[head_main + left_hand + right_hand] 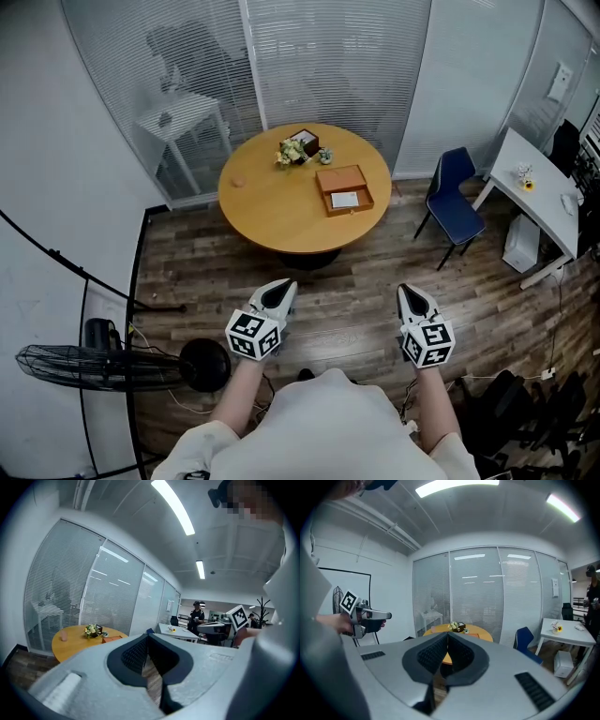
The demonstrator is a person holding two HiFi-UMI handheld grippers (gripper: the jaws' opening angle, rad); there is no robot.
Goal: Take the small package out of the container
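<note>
On the round wooden table lies an open orange-brown container, and a small white package rests inside it. Both grippers hang over the wooden floor, well short of the table. My left gripper is shut and holds nothing; its pads meet in the left gripper view. My right gripper is also shut and empty, jaws closed in the right gripper view. Each gripper points toward the table.
A flower bunch and a small dark box sit at the table's far side. A blue chair and a white desk stand to the right. A floor fan is at the near left. Glass partitions lie behind.
</note>
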